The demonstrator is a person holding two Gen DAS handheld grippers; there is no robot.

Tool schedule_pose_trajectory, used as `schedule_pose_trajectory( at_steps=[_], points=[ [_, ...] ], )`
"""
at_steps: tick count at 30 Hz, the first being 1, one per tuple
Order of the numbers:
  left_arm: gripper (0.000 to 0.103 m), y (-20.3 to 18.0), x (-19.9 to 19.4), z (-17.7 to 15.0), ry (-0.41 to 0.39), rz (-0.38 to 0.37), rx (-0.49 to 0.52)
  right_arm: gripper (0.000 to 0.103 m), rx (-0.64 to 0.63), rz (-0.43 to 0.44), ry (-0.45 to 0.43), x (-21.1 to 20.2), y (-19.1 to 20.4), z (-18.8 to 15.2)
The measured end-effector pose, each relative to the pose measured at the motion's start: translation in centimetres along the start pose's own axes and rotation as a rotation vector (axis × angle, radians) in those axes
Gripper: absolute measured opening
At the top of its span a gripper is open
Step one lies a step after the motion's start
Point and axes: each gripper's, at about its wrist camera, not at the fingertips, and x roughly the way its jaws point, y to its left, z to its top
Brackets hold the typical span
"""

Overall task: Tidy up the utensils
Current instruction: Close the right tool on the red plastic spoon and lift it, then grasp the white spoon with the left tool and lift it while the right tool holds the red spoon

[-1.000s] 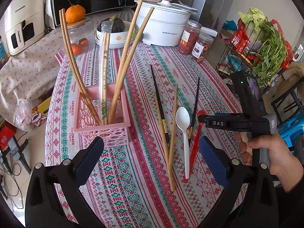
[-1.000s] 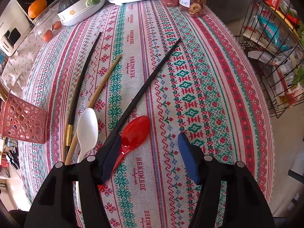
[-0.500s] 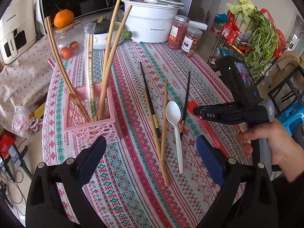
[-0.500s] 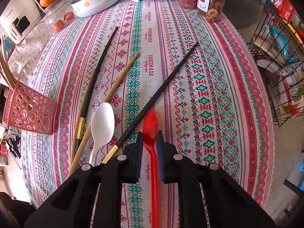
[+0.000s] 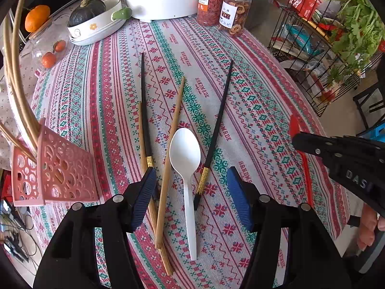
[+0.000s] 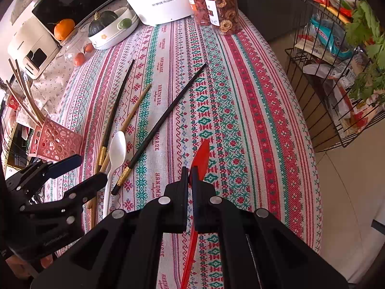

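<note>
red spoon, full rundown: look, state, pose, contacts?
The red spoon looks like translucent red plastic, one piece: pointed oval bowl and long thin handle. The right gripper is shut on its neck just behind the bowl, which sticks out forward, turned on edge. The handle runs back between the fingers toward the camera. Whether it touches the tablecloth cannot be told. Only the gripper visibly touches it.

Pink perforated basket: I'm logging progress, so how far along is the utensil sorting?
Done: several wooden chopsticks stand in the pink perforated basket. In hand: the right gripper is shut on the red plastic spoon; the left gripper hangs open over the white plastic spoon. Left on the cloth: that spoon, two black chopsticks and two wooden ones.
</note>
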Motion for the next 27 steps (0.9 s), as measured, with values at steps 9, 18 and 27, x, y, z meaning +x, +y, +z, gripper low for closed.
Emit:
schedule_pose_trajectory(
  at_steps=[9, 18, 27],
  points=[
    [0.057, 0.9, 3.7, 2.4, 0.079, 0.054, -0.057, 0.003, 0.005, 0.032, -0.005, -0.3, -1.0, 0.2],
    [0.029, 1.2, 4.9, 2.4, 0.093, 0.029, -0.077, 0.003, 0.000, 0.044, -0.007, -0.4, -0.8, 0.3],
    [0.029, 1.9, -1.1, 0.3, -0.097, -0.051, -0.076, 0.003, 0.018, 0.051, -0.063, -2.0, -0.8, 0.3]
  ],
)
